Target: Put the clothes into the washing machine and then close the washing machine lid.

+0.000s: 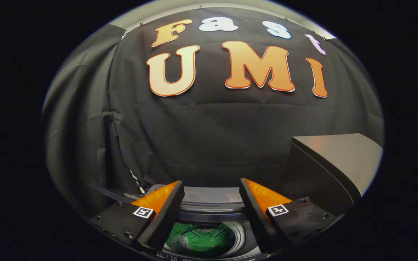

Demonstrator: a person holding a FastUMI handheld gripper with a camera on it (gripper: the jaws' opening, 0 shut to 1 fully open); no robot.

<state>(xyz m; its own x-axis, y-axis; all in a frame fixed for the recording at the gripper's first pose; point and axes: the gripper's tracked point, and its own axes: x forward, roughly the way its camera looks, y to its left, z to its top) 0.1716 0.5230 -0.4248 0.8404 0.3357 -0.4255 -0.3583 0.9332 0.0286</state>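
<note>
Fingers: gripper (212, 203) spread wide, holding nothing.
Clothes: green cloth (203, 239) lies in the washing machine drum (240, 232), below and between the fingers.
Lid: grey lid (334, 165) stands raised, likely light, rigid; push its top edge.

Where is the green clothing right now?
The green clothing lies inside the washing machine drum, below and between the open gripper's fingers, with the raised lid to the right.
</note>
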